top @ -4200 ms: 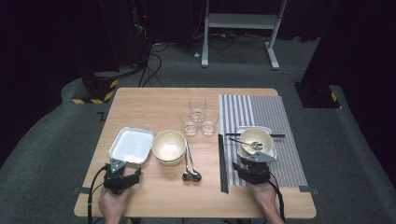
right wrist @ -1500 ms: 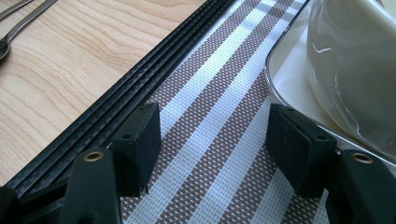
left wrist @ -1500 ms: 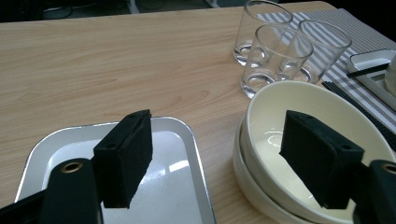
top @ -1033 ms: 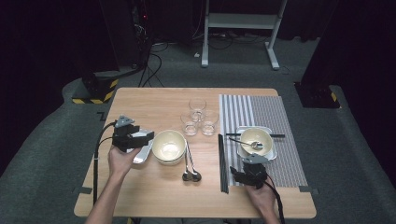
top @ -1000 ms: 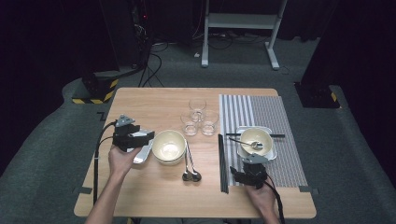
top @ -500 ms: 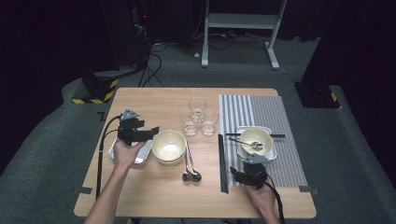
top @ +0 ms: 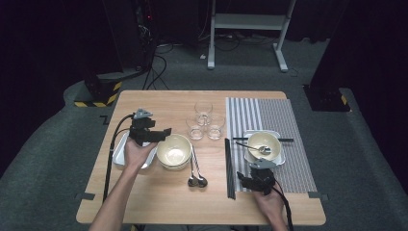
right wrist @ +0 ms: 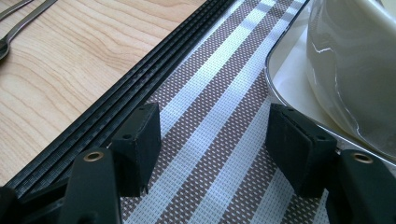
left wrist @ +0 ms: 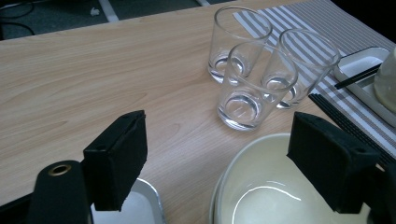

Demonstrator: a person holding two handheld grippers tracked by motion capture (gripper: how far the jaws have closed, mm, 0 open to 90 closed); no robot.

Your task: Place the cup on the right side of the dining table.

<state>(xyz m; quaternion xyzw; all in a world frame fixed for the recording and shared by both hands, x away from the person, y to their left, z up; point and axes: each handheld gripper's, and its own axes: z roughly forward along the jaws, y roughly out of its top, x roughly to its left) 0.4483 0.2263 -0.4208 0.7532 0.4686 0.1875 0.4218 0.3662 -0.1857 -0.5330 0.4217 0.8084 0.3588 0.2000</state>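
Entry: left tongs point(left wrist: 217, 158), jaws just widened, nothing between them, over cream bowl point(top: 174, 150) beside metal tray point(top: 121, 153), left of centre on tabletop point(top: 159, 103). I probably grasp a glass point(left wrist: 245, 88) next. Right tongs point(right wrist: 212, 140) open on striped mat point(right wrist: 219, 93).

Tray point(top: 121, 153) mostly hidden, perhaps beneath hand point(top: 138, 154)

Between the left gripper's matt black foam-like pads point(left wrist: 119, 163) lies smooth, pale wood-grain tabletop point(left wrist: 93, 84). Ahead stand three clear glass tumblers point(left wrist: 245, 93). Below sit a glossy cream bowl point(left wrist: 261, 196) and a shiny metal tray point(left wrist: 140, 205).
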